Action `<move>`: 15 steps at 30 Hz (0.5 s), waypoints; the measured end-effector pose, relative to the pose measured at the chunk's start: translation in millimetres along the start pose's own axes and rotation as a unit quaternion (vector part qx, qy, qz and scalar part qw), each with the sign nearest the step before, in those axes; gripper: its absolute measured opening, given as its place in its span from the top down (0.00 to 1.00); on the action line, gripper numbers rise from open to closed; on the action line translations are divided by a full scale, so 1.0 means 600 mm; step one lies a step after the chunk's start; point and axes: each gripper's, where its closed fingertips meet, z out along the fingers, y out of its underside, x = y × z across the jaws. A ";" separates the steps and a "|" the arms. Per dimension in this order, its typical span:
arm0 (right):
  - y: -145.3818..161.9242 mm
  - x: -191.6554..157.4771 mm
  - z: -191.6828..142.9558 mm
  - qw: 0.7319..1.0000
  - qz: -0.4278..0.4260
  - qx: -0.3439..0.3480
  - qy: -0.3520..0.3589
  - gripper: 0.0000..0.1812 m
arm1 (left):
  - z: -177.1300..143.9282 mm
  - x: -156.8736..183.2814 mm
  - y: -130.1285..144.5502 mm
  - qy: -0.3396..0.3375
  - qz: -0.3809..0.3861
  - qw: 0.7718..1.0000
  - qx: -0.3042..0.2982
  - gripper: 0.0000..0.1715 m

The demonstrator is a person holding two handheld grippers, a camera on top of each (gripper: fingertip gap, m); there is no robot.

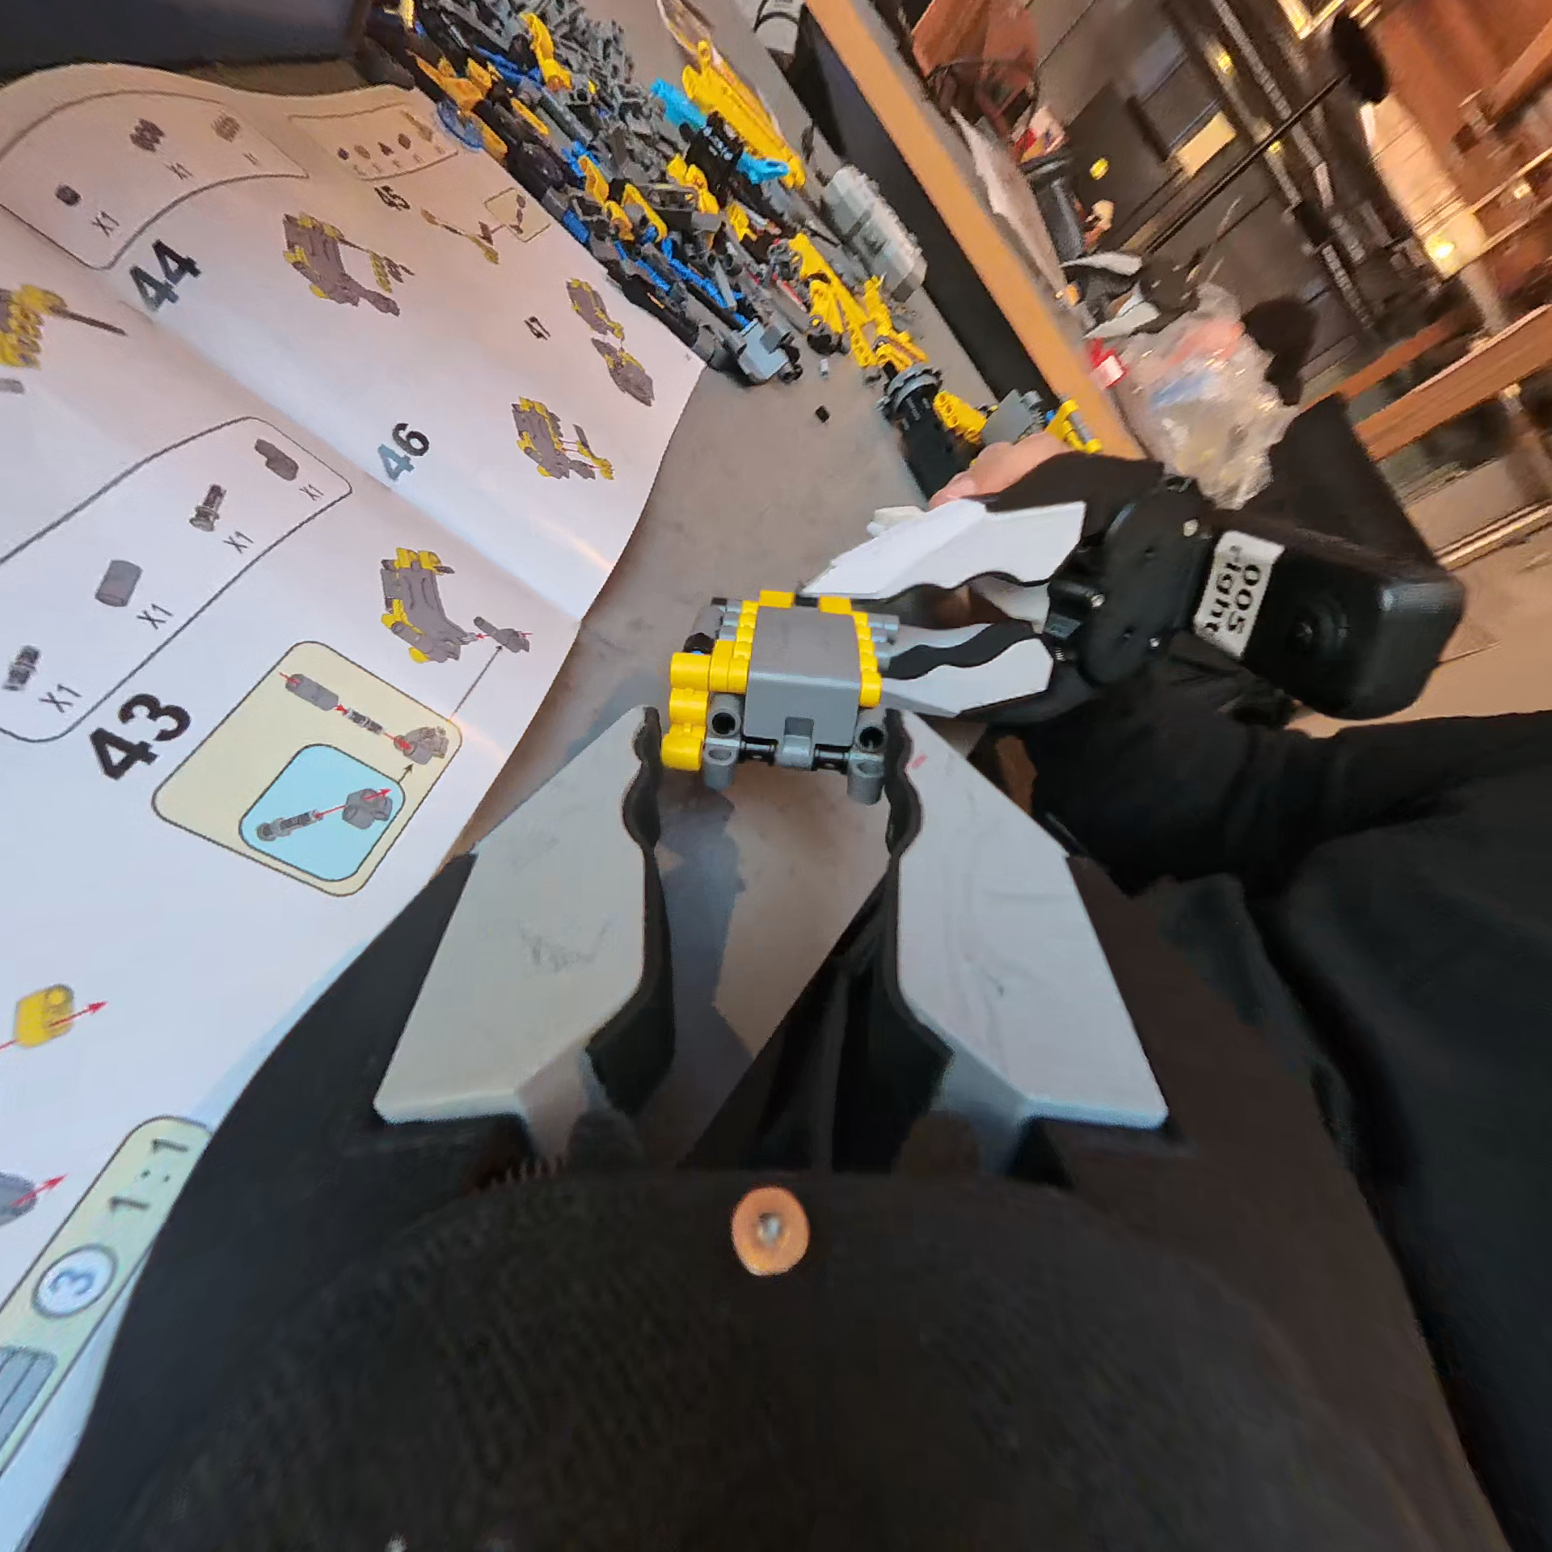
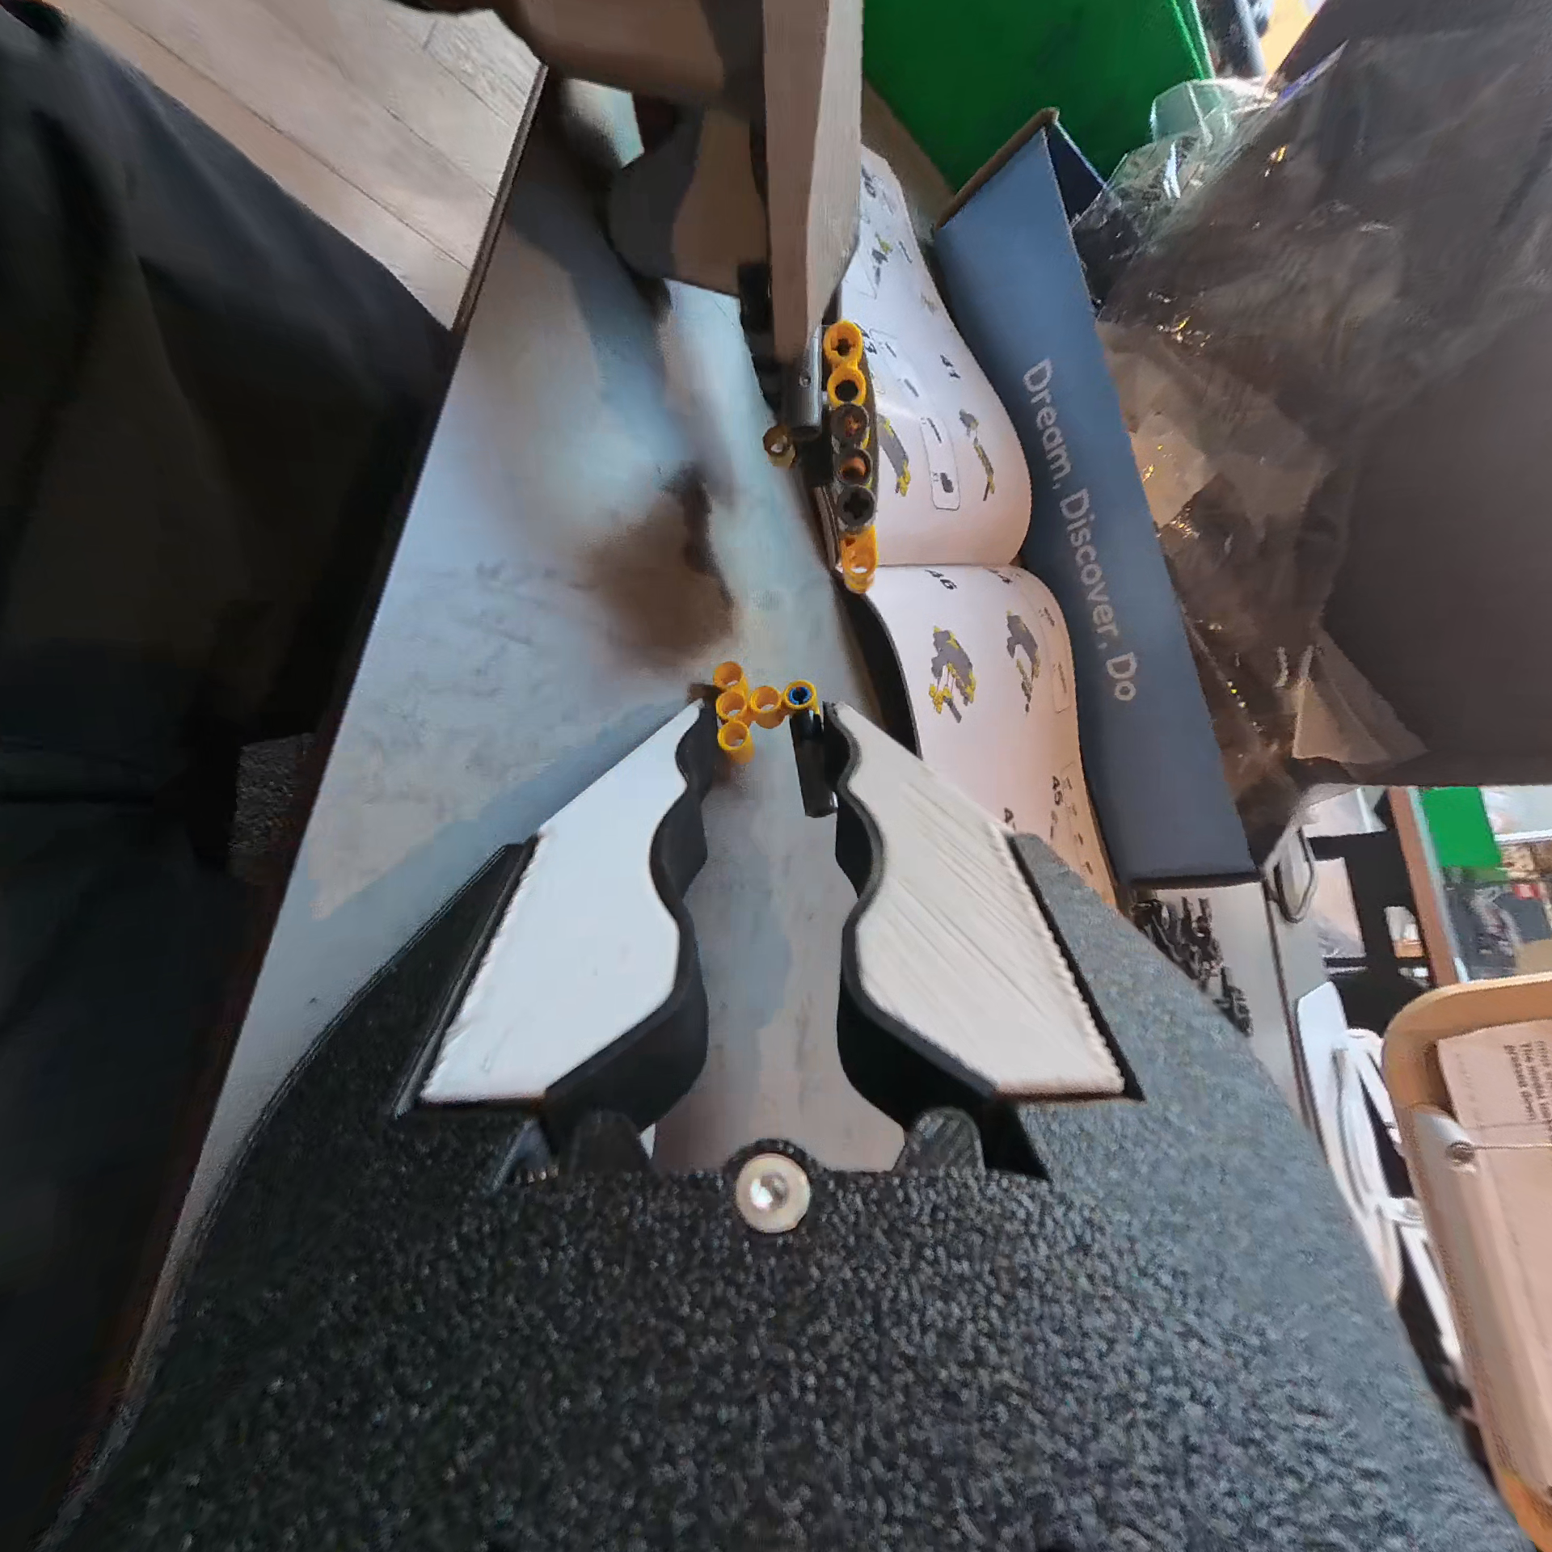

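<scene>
A grey and yellow brick assembly [image 1: 798,672] sits low over the grey table [image 1: 756,470]. My left gripper [image 1: 771,726] is shut on its near end, a fingertip on each side. My right gripper [image 1: 857,638] reaches in from the right and meets the assembly's far end. In the right wrist view, my right gripper [image 2: 766,714] is shut on a small yellow connector piece [image 2: 743,710] with a black pin [image 2: 810,756] lying against its right finger. Just beyond, the assembly [image 2: 848,445] shows side-on, with a finger of the left gripper [image 2: 806,210] against it.
An open instruction booklet [image 1: 252,504] covers the table's left side. A pile of loose yellow, blue and grey bricks [image 1: 638,168] lies at the far end. A dark blue box [image 2: 1083,546] and clear plastic bags [image 2: 1344,420] stand behind the booklet. A gloved hand [image 1: 1134,756] holds the right gripper. Across from one pair of fingers to the other is roughly 7 cm.
</scene>
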 end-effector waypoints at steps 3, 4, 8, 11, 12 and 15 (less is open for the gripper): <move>0.006 0.002 -0.004 1.000 -0.011 -0.004 0.004 0.87 | -0.001 -0.002 0.004 -0.019 0.026 0.999 -0.011 0.70; 0.008 0.003 -0.006 1.000 -0.013 -0.006 0.003 0.86 | 0.000 0.000 0.006 -0.019 0.027 0.999 -0.014 0.70; 0.012 0.003 -0.014 1.000 -0.015 -0.003 -0.003 0.84 | -0.002 0.010 -0.003 0.016 -0.020 1.000 0.006 0.70; 0.015 0.004 -0.020 1.000 -0.011 -0.009 -0.004 0.79 | -0.004 0.007 -0.002 0.009 -0.016 1.000 0.002 0.70; 0.016 0.004 -0.024 1.000 -0.011 -0.012 -0.006 0.77 | -0.004 0.009 -0.002 0.010 -0.015 1.000 0.000 0.70; -0.015 0.011 -0.037 1.000 0.004 0.012 -0.014 0.73 | 0.000 0.016 0.002 0.016 -0.014 1.000 -0.010 0.70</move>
